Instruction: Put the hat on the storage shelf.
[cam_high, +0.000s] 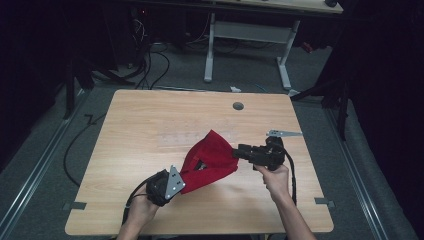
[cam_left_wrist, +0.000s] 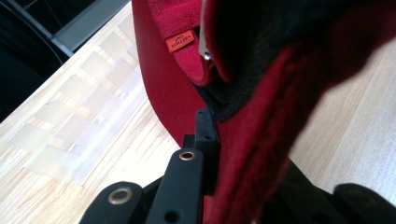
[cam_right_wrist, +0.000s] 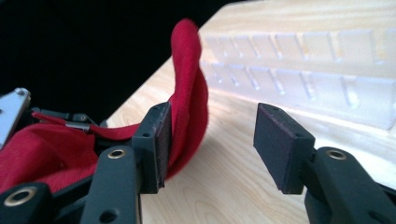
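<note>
A wooden table (cam_high: 150, 120) stands in a dark room; a red cap (cam_high: 210, 160) is lifted above its near middle. The left gripper (cam_high: 181, 184) is clenched on the cap's near edge; the right gripper (cam_high: 239, 151), beside its far-right side, has released, jaws apart

I am seeing the red fabric cap (cam_high: 210, 160) lying near the middle of the light wooden tabletop (cam_high: 150, 125), stretched between my two claws. My left claw (cam_high: 181, 182) is sitting at its near-left end, clamped on the edge. My right claw (cam_high: 239, 151) is standing at its right end, jaws apart, one pad beside the cloth. A clear plastic compartment tray (cam_right_wrist: 317, 70) is lying behind the cap, farther from me.
</note>
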